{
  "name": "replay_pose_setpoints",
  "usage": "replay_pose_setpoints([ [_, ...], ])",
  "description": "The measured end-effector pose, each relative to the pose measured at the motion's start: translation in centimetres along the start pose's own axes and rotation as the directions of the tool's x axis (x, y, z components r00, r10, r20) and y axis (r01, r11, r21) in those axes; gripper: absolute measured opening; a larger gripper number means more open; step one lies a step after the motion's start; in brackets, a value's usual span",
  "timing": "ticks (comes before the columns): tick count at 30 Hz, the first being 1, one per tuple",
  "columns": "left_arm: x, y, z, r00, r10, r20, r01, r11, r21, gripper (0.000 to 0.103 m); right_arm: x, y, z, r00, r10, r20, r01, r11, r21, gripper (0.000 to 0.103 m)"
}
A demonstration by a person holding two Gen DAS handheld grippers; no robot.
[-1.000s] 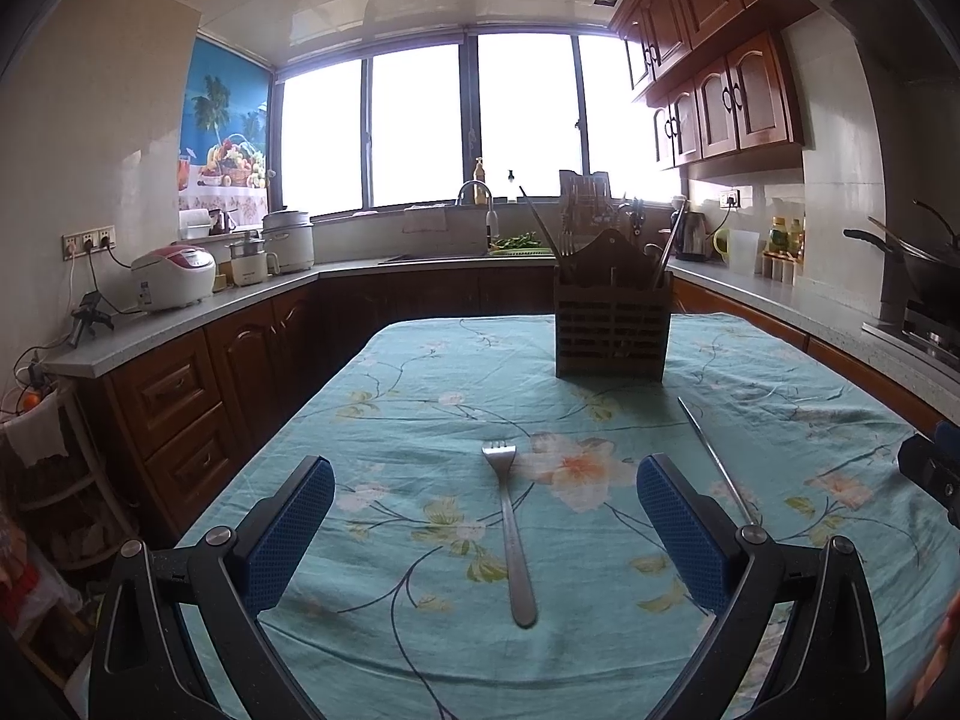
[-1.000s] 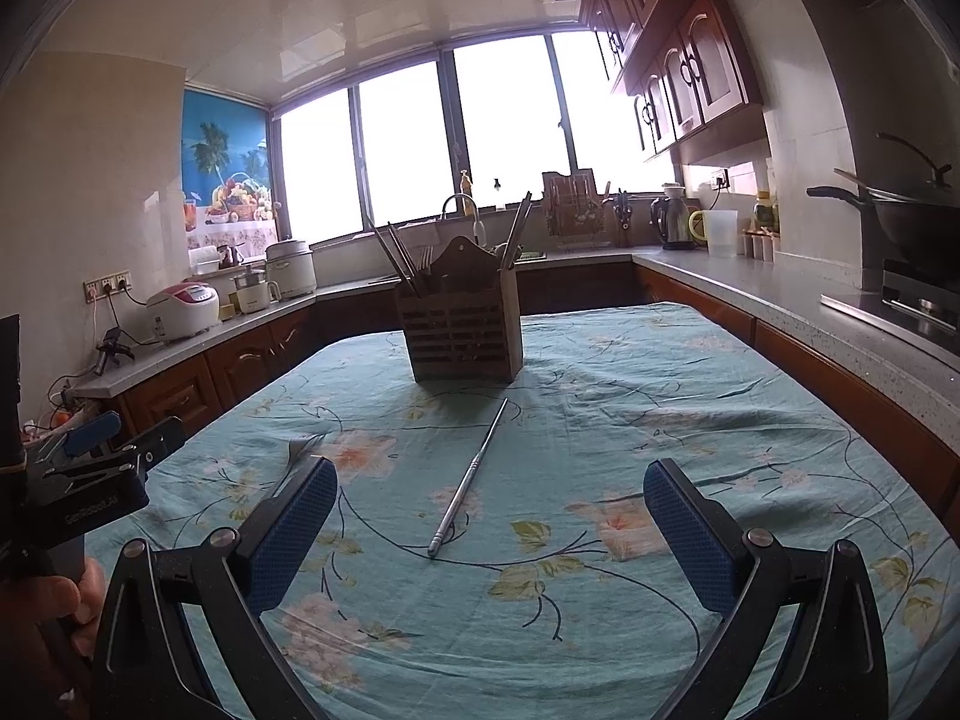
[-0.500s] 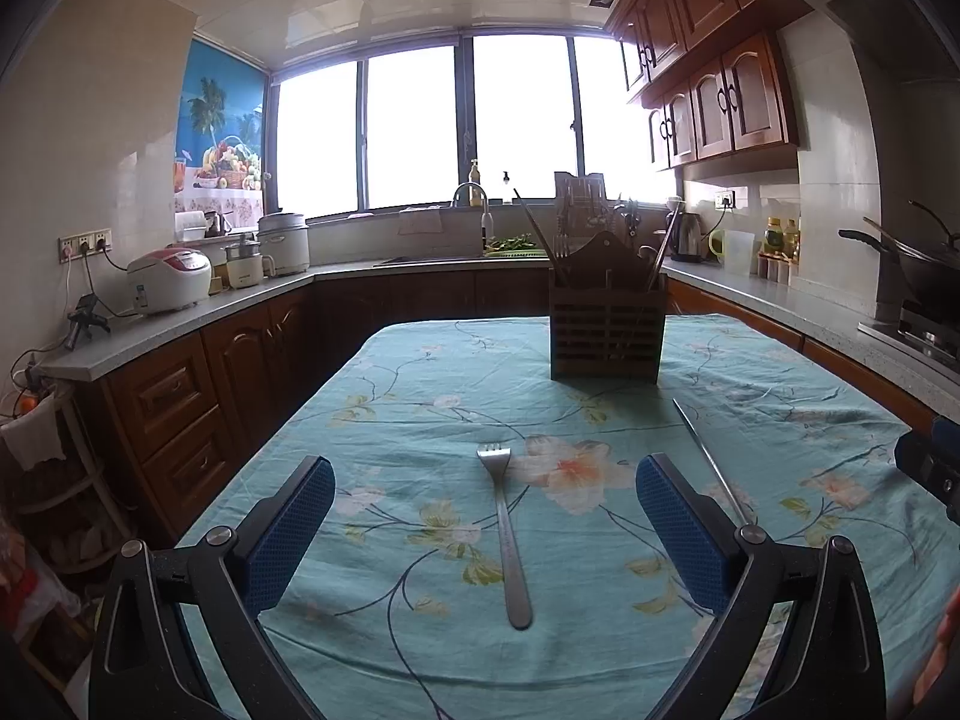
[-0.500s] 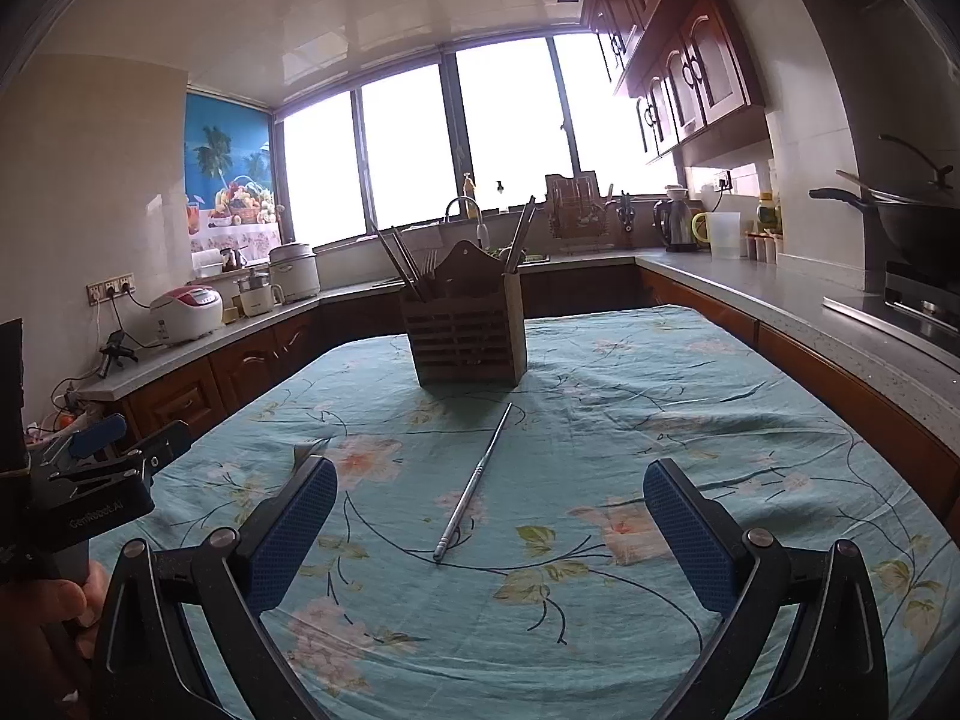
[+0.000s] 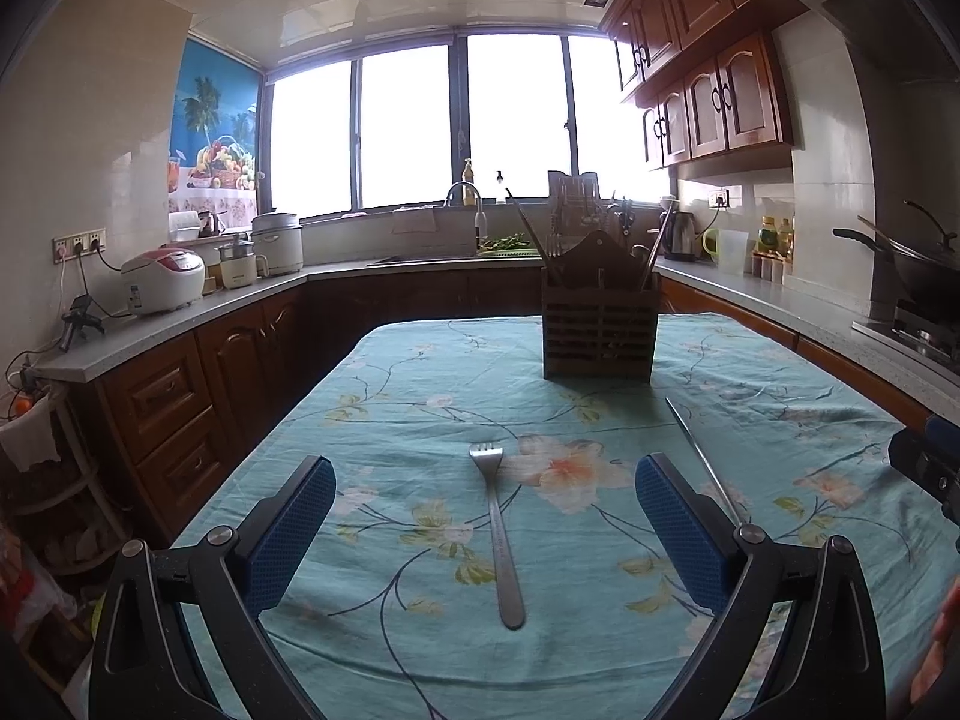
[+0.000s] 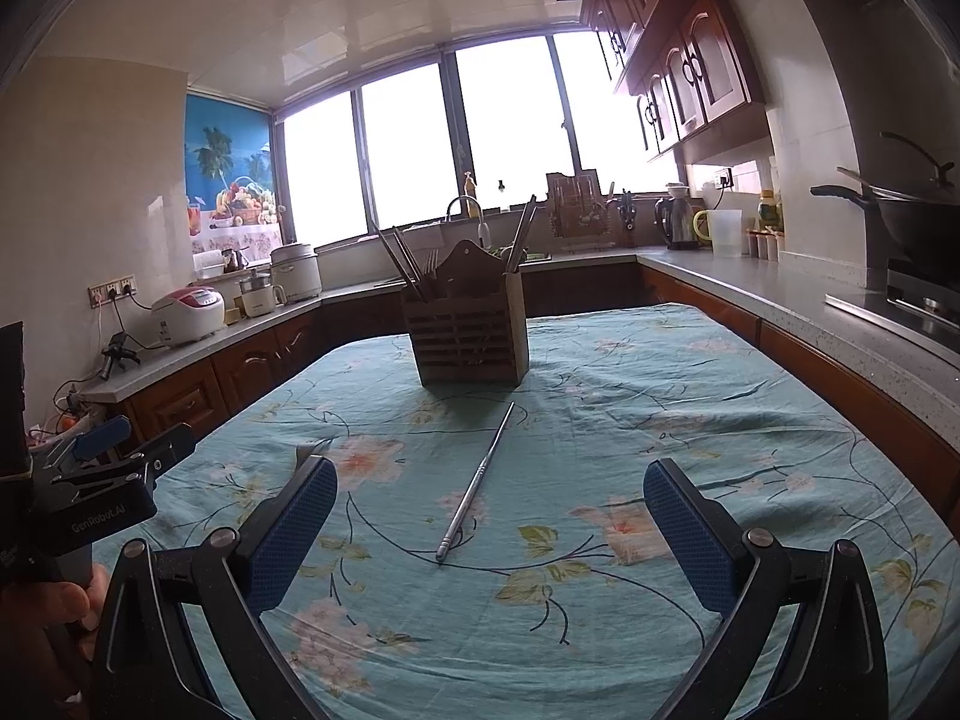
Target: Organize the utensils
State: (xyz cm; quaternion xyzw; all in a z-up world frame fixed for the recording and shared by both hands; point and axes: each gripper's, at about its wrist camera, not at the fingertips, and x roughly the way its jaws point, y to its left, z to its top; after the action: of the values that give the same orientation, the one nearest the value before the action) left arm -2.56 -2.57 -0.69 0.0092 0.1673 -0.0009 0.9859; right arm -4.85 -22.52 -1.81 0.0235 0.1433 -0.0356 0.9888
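Steel fork point(image 5: 497, 531) lies flat on the floral tabletop point(image 5: 420, 396), tines toward the far edge, framed by the left claw point(image 5: 486, 531), which is spread wide and holds nothing. A metal chopstick point(image 6: 477, 483) lies between the equally wide, unloaded right claw point(image 6: 489, 531) fingers. Wooden utensil holder point(image 6: 465, 339) stands near the far edge.

Home kitchen: wooden wall cabinets point(image 5: 714, 78), rice cooker point(image 5: 163, 279) on counter point(image 5: 180, 324), sink faucet point(image 5: 463, 195), wok point(image 5: 918, 264) on stove, floral-clothed table point(image 5: 420, 408).
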Motion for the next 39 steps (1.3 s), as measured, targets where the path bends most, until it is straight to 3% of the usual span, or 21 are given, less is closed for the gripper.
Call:
replay_pose_setpoints([
  [39,0.13,-0.61,0.16,1.000,-0.007,-0.008,0.007,1.000,0.003,0.101,-0.01,0.05,0.36,1.000,0.007,0.004,-0.007,1.000,0.017,0.103],
])
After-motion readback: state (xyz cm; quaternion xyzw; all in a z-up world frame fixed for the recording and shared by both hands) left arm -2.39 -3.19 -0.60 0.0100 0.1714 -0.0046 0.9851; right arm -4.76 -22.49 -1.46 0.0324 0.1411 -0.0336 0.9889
